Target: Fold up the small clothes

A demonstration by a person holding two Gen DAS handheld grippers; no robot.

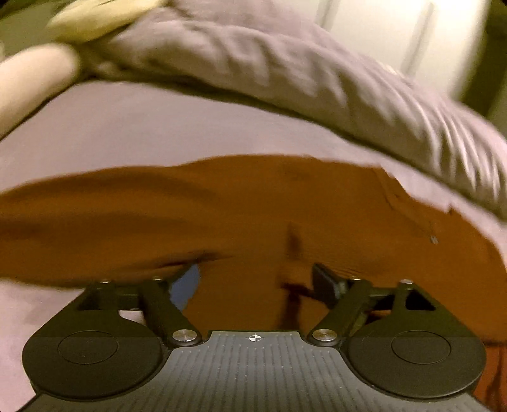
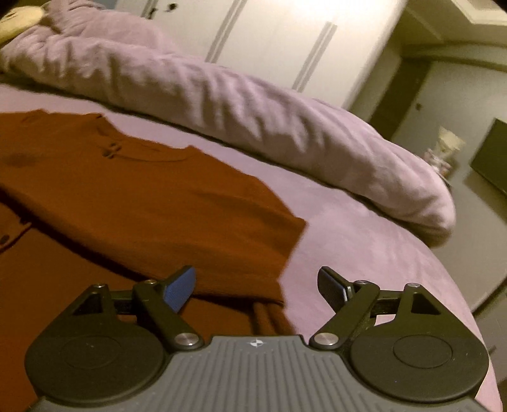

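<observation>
The left gripper (image 1: 256,282) has its jaws spread wide and grips nothing. The jaws hang low over a rust-brown garment (image 1: 240,215), and the cloth fills the gap between the fingers; a fold of it laps over the tip of the blue-padded finger (image 1: 185,286), though neither pad presses on it. Whether the fingertips touch the cloth cannot be told through the blur.

The right gripper (image 2: 256,285) also stands with its jaws wide apart and empty. Its blue-padded finger (image 2: 179,290) sits over the near edge of the brown garment (image 2: 133,202), while the other finger (image 2: 332,290) is over bare sheet, so the garment's right-hand edge runs between the two.

The garment lies spread on the bed (image 2: 364,247), on a lilac sheet, with one layer folded over another so that a straight folded edge crosses it. A small buttoned opening shows near its far end.

Beyond the garment, a rumpled lilac duvet (image 2: 240,114) is heaped along the far side of the bed. A pale soft toy (image 2: 19,22) rests at its far left end. Behind the bed stand white wardrobe doors (image 2: 279,41), and a dark screen (image 2: 491,155) shows at the right.
</observation>
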